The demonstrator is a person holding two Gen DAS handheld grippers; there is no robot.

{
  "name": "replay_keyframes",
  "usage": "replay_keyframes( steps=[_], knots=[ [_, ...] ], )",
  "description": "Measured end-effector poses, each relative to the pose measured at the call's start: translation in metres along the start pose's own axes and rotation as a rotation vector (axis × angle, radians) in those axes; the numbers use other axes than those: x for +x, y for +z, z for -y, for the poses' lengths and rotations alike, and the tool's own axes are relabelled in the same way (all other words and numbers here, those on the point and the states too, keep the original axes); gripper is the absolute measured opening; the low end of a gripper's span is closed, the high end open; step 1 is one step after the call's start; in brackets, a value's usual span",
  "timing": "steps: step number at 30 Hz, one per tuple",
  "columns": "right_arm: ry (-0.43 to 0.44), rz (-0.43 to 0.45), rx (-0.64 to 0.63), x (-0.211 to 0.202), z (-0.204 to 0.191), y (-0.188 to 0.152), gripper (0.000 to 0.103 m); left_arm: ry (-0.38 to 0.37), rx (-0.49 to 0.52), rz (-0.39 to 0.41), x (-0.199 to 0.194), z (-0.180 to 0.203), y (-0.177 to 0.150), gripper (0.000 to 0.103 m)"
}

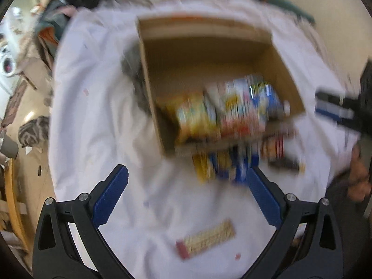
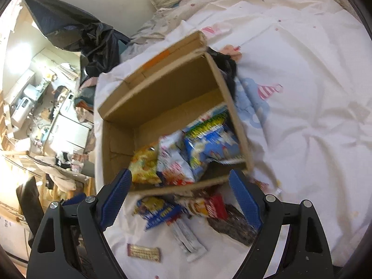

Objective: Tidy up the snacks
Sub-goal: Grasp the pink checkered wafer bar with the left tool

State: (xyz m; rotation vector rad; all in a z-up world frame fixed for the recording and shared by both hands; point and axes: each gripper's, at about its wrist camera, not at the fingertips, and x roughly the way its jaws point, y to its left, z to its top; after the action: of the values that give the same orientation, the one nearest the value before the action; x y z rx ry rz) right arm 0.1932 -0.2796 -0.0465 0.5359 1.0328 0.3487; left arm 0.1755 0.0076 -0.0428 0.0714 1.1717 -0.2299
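Observation:
An open cardboard box (image 1: 209,53) (image 2: 162,93) sits on a white bedsheet and holds several snack packets: a yellow one (image 2: 144,165), a white and red one (image 2: 173,162), a blue one (image 2: 209,144). More packets (image 1: 223,165) (image 2: 158,209) lie loose in front of the box, with a silver stick pack (image 2: 188,239) and a small bar (image 1: 207,239) (image 2: 144,252). My left gripper (image 1: 186,176) is open and empty above the sheet. My right gripper (image 2: 179,181) is open and empty over the loose packets. The left wrist view is blurred.
The white bedsheet (image 2: 302,93) spreads to the right of the box. A black bag (image 2: 88,32) lies at the head of the bed. A cluttered room floor (image 2: 34,116) lies beyond the bed's left edge. The other gripper (image 1: 341,109) shows at the right.

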Motion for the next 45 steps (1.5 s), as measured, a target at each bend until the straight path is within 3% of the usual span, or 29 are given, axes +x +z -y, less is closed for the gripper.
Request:
replay_keyframes(
  steps=[3,7,10,12,13,15,16,17,19,23,26,27,29,30,32,34,36,37,41,45],
  knots=[
    [-0.013,0.004,0.029,-0.007,0.013,-0.007,0.088,-0.084,0.102,-0.215,0.035,0.016,-0.025,0.101],
    [-0.007,0.013,0.069,-0.018,0.025,-0.013,0.088,-0.022,0.300,-0.284,0.053,0.043,-0.048,0.101],
    [0.001,0.026,0.085,-0.025,0.028,-0.016,0.088,0.008,0.378,-0.328,0.066,0.051,-0.058,0.100],
    [0.003,0.029,0.095,-0.027,0.031,-0.019,0.088,0.035,0.413,-0.348,0.076,0.056,-0.063,0.076],
    [0.005,0.027,0.099,-0.028,0.031,-0.020,0.088,0.041,0.428,-0.366,0.081,0.058,-0.065,0.053],
    [0.007,0.020,0.098,-0.027,0.032,-0.020,0.088,0.012,0.413,-0.384,0.086,0.061,-0.067,0.037],
    [0.005,0.020,0.094,-0.027,0.031,-0.020,0.088,-0.017,0.414,-0.384,0.085,0.065,-0.067,0.014],
    [0.000,0.021,0.091,-0.026,0.031,-0.020,0.088,-0.012,0.426,-0.369,0.082,0.069,-0.067,0.005],
    [-0.003,0.017,0.095,-0.024,0.032,-0.019,0.088,-0.011,0.423,-0.336,0.074,0.073,-0.063,0.003],
    [-0.021,-0.004,0.118,-0.018,0.038,-0.019,0.088,-0.105,0.394,-0.317,0.055,0.076,-0.057,0.003],
    [-0.031,-0.021,0.128,-0.014,0.040,-0.021,0.088,-0.046,0.381,-0.308,0.055,0.072,-0.053,0.010],
    [-0.036,-0.024,0.126,-0.013,0.039,-0.021,0.088,-0.029,0.380,-0.325,0.058,0.070,-0.055,0.019],
    [-0.048,-0.032,0.116,-0.011,0.037,-0.022,0.088,-0.002,0.407,-0.368,0.064,0.068,-0.060,0.085],
    [-0.050,-0.035,0.110,-0.010,0.036,-0.023,0.088,0.007,0.437,-0.364,0.062,0.065,-0.064,0.089],
    [-0.054,-0.041,0.097,-0.008,0.033,-0.024,0.088,-0.020,0.525,-0.381,0.068,0.078,-0.074,0.089],
    [-0.061,-0.044,0.086,-0.006,0.032,-0.025,0.088,-0.030,0.538,-0.426,0.080,0.083,-0.081,0.086],
    [-0.062,-0.050,0.082,-0.005,0.031,-0.025,0.088,-0.003,0.539,-0.453,0.091,0.083,-0.083,0.060],
    [-0.063,-0.052,0.081,-0.005,0.031,-0.025,0.088,-0.010,0.524,-0.449,0.090,0.082,-0.080,0.024],
    [-0.065,-0.069,0.078,-0.004,0.033,-0.027,0.088,-0.061,0.478,-0.355,0.060,0.087,-0.065,0.022],
    [-0.031,-0.188,0.018,0.016,0.022,-0.037,0.088,-0.132,0.351,-0.244,0.019,0.077,-0.051,0.022]
  ],
)
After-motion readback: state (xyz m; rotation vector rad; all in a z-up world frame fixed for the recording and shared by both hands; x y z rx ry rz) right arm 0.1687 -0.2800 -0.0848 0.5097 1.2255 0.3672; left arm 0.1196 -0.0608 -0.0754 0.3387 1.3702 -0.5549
